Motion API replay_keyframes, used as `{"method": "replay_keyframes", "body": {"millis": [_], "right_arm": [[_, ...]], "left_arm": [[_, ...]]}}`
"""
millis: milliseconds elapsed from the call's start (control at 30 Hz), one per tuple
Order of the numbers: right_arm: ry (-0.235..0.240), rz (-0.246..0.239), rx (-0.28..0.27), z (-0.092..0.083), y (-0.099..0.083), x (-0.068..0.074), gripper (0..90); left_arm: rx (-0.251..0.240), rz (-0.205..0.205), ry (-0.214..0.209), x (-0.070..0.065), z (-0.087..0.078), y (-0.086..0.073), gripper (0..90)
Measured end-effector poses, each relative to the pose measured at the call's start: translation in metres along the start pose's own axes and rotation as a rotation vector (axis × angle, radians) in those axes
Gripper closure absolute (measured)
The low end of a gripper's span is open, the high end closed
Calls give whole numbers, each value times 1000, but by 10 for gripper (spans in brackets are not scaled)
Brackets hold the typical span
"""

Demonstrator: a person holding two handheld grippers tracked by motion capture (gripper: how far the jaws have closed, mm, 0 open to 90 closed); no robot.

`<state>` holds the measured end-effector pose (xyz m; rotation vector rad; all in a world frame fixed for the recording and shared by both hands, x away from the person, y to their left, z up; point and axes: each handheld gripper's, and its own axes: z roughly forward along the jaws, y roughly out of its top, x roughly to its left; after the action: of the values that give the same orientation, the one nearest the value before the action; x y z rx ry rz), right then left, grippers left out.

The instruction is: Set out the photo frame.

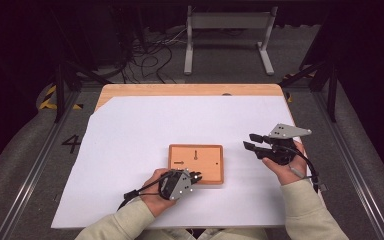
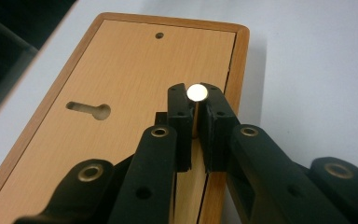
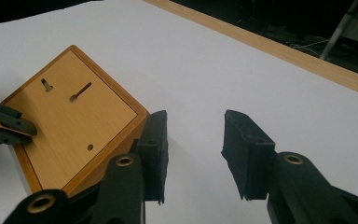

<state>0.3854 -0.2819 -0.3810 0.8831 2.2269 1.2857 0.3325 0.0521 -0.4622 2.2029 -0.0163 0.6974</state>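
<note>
Flat wooden board (image 1: 196, 163), rectangular, rounded corners, darker raised rim around a paler smooth panel. The panel has 2 keyhole-shaped slots and a small round hole. It lies on a white matte sheet (image 1: 130, 150) covering the surface, whose light wood edge (image 1: 190, 90) shows at the far side.

Left claw (image 1: 195, 176) sits at the board's near edge; black jaws nearly together, clamped on a thin metal pin (image 2: 196, 93) with a shiny round flat head. In the left gripper view the pin head pokes out just past the tips, with the shaft in the narrow gap between the pads. The board is right under and ahead of this claw, 1 keyhole slot (image 2: 89, 109) to its left, the small hole (image 2: 159, 35) farther ahead.

Right claw (image 1: 252, 141) is well apart from the board, off its right side, held above the white sheet. Its jaws are partly open with a clear gap, nothing between them, touching nothing. In the right gripper view the board lies to the left of this claw (image 3: 193, 154), a corner just beside the left jaw.

Black matte plastic jaws, brass-coloured rivets on both claws.
</note>
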Motion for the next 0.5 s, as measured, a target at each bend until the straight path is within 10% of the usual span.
{"method": "replay_keyframes", "body": {"millis": [500], "right_arm": [[102, -21, 43, 15, 12, 12, 496]], "left_arm": [[-2, 41, 21, -5, -2, -1, 839]]}}
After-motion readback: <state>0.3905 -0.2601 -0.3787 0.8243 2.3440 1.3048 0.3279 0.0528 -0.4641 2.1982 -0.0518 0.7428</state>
